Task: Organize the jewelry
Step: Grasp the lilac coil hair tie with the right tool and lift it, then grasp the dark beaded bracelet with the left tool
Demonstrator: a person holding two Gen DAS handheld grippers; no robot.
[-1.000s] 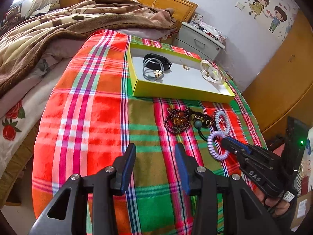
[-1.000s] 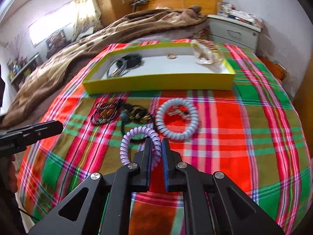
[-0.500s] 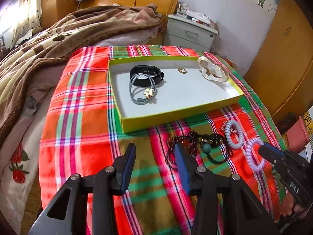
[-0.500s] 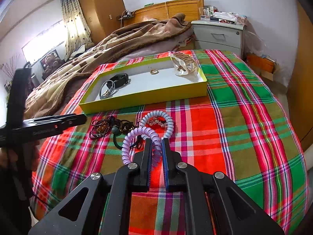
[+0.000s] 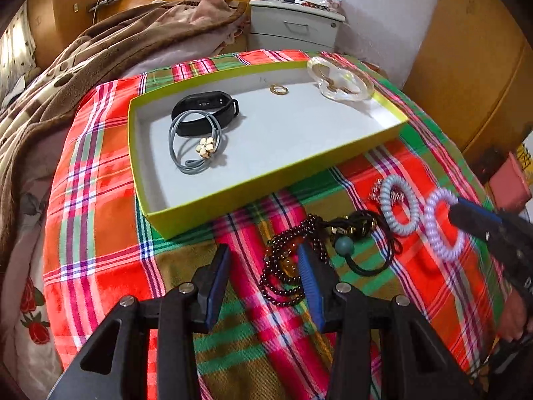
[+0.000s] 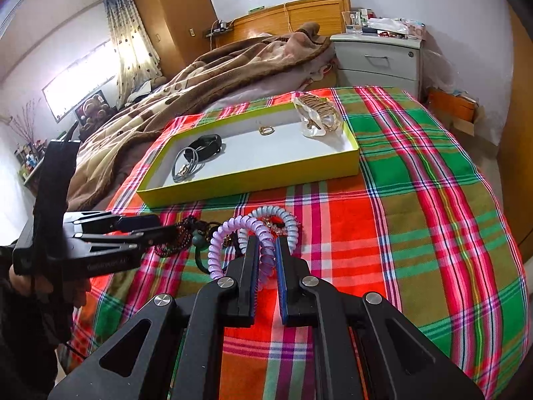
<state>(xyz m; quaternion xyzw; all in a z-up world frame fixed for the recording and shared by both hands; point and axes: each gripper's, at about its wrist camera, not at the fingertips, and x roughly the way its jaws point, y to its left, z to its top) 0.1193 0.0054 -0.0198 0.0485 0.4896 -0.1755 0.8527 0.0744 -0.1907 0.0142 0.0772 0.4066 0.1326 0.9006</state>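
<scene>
Right gripper (image 6: 266, 260) clenched on lilac plastic spiral hair tie (image 6: 233, 233), near the yellow-walled cardboard tray (image 6: 250, 183); left gripper (image 5: 263, 266) released, over dark beaded bracelet (image 5: 283, 266), the bracelet clear only in the left view.

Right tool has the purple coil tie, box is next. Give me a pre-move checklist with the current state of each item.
1. Grip on the purple coil tie: ok, right tool is shut on one side of its loop.
2. Tie free of the pale blue coil tie: cannot tell, their loops overlap in the right wrist view.
3. Landing room in the yellow box: ok, the middle of its floor is bare between the grey hair tie and the clear bangle.
4. Left tool out of the path: not ok, it hangs open over the dark bead bracelet, just in front of the box.
5. Box rim height clearance: cannot tell.
</scene>
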